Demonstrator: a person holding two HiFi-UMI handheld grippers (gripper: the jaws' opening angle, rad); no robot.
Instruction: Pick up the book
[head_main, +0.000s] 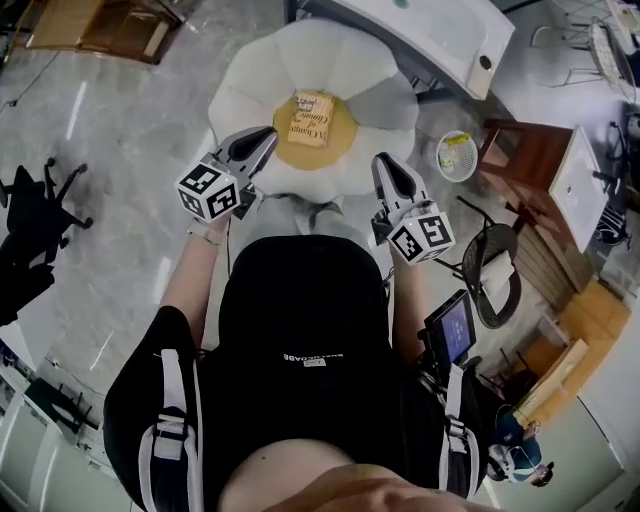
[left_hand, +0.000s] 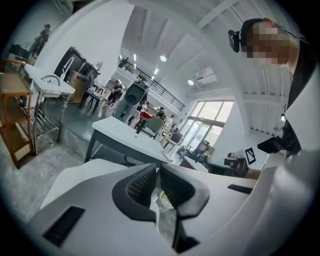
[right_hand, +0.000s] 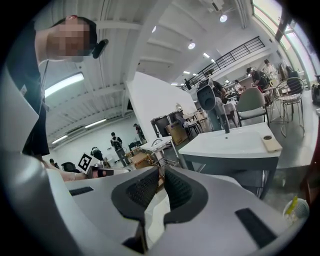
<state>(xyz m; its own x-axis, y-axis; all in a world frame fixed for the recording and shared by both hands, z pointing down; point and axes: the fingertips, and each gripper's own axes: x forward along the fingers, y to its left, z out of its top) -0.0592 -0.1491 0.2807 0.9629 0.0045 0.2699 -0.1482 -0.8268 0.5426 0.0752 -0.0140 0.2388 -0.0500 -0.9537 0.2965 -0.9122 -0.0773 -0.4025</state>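
Book: a small tan-covered book (head_main: 311, 118) lies flat, cover up, with dark print too small to read.
Under it: it rests on the round yellow centre (head_main: 325, 150) of a flower-shaped cushion (head_main: 250, 85) with puffy white petals, towards the far side of that centre.
Left gripper: the left gripper (head_main: 268, 138) has its jaws pressed together on nothing. From above, its tips sit at the near-left rim of the yellow centre, apart from the book.
Right gripper: the right gripper (head_main: 384, 166) is likewise clenched and empty, its pads meeting at the tips. It is over the near-right petal and farther from the book than the left one.
Contact with cushion: no view shows whether either tool touches it.
Person: a person in a black top (head_main: 310, 320) stands just behind the cushion with both forearms stretched forward.
Floor: the floor (head_main: 110, 130) is pale grey, glossy and marbled, and it reflects the ceiling lights.
Beyond the cushion: a white basin unit (head_main: 440, 35) stands on dark legs.
Right of the cushion: a small pale bucket (head_main: 457, 155) holds something yellow-green. Next to it is a dark wooden side table (head_main: 520, 150), and nearer the person is a black wire chair (head_main: 492, 262).
Left: a black office chair (head_main: 35, 215) stands well apart from everything else.
Room: it is a large white hall with a high beamed ceiling, round lamps, tall windows (left_hand: 207, 122) and an upper railing. More tables, chairs and distant people are visible.
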